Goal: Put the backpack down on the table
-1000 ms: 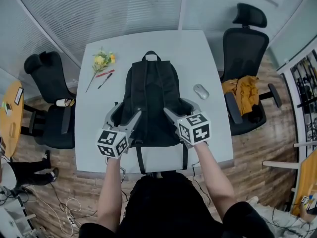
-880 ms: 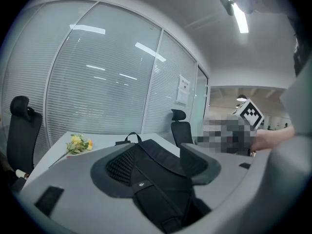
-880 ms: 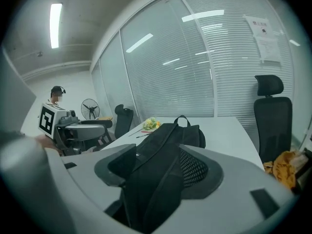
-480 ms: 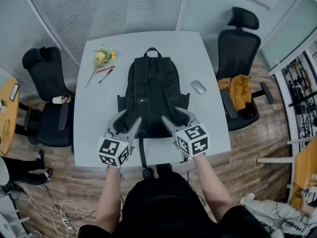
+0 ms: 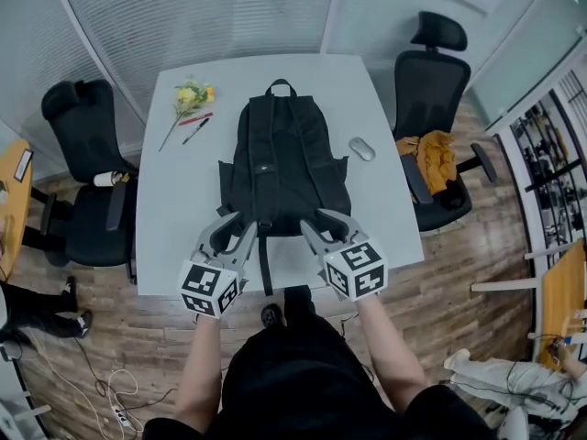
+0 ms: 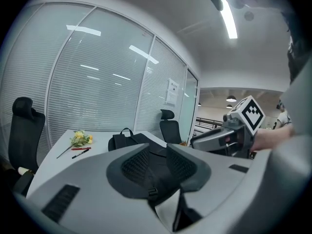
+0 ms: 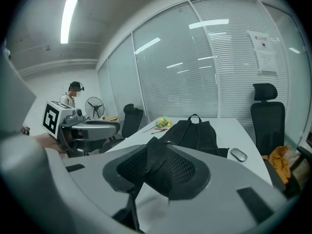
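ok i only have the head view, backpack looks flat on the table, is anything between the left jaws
Observer: The left gripper is closing, with a gap still showing. A buckled strap shows through the gap; the pads don't seem to touch it.
Operator: and the right one
Observer: The right gripper is closing too. A black webbing strap runs up between its pads and lies over the left one.
Operator: anything past the table on my left
Observer: A standing fan, with a person next to it.
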